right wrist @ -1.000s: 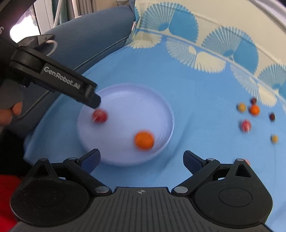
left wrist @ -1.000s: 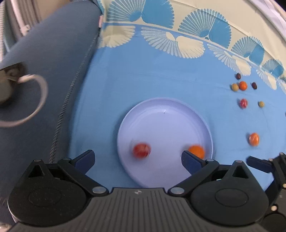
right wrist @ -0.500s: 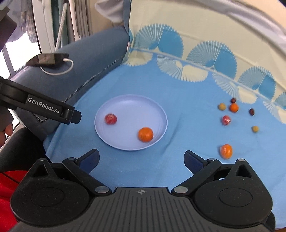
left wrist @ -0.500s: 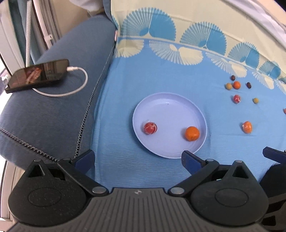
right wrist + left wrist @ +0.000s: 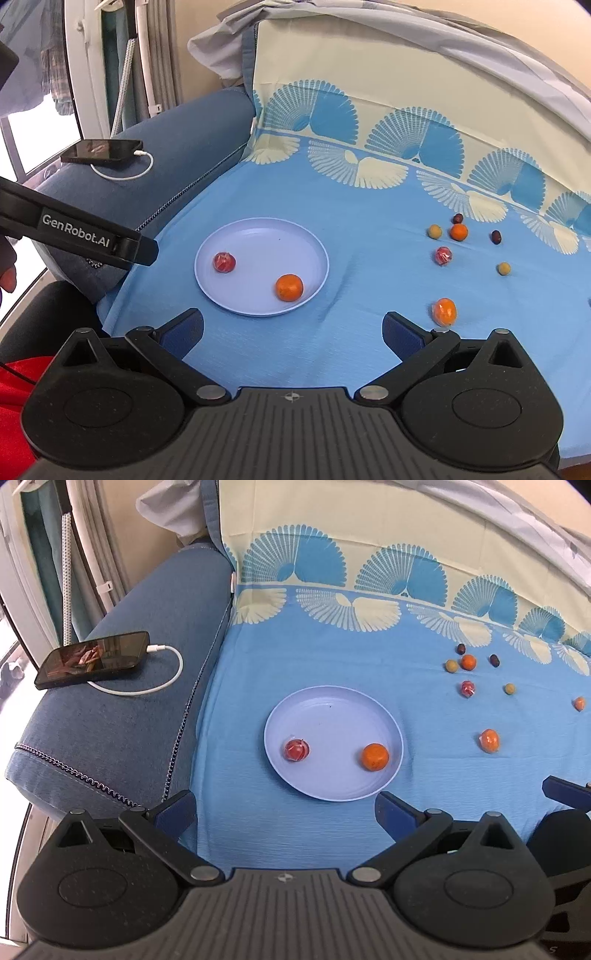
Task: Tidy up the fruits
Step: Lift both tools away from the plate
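Both claws pulled back from plate [image 5: 332, 709], left claw [image 5: 284, 808] and right claw [image 5: 291, 328] spread, empty

I see plate [image 5: 334, 709] mid-cloth [image 5: 303, 657], two fruits in it: wrapped fruit [image 5: 296, 749] left, round fruit [image 5: 375, 756] right, well apart. Loose fruit [image 5: 489, 740] on cloth right of plate. Farther back right, cluster of small fruits [image 5: 467, 661], near one another. Sofa arm [image 5: 122, 716] left of cloth; phone [image 5: 94, 659] on it, cable [image 5: 168, 672] plugged at its right end. My left gripper [image 5: 284, 812] before plate, right gripper [image 5: 291, 330] also before plate, both off cloth items.
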A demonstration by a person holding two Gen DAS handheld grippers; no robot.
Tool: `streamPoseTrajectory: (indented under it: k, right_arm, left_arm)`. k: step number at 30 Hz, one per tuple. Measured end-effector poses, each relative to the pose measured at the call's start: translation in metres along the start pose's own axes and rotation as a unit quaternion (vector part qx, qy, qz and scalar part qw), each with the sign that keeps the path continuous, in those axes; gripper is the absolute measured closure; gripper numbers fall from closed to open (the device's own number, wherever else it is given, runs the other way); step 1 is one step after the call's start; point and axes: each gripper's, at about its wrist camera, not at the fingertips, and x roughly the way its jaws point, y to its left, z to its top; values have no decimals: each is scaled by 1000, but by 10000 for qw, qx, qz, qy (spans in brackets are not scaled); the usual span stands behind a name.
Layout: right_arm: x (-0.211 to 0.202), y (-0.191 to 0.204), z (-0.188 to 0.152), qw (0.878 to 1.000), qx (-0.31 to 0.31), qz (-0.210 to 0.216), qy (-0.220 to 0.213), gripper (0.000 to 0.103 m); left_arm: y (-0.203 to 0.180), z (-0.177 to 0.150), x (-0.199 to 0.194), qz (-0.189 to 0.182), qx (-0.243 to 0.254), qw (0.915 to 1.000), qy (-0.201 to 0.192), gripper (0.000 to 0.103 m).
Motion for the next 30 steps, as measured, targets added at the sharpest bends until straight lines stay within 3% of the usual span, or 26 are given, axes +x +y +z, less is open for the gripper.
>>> streamPoseTrajectory:
  k: [21, 30]
  right_arm:
    - [-7, -16, -9, 9987, 480, -77, -144, 1]
    - [-6, -69, -19, 9914, 1220, -406, -233, 1]
  left_arm:
    - [-20, 6, -5, -126, 235, 9996, 50, 0]
    - [-50, 25, 16, -236, 308, 9988, 300, 0]
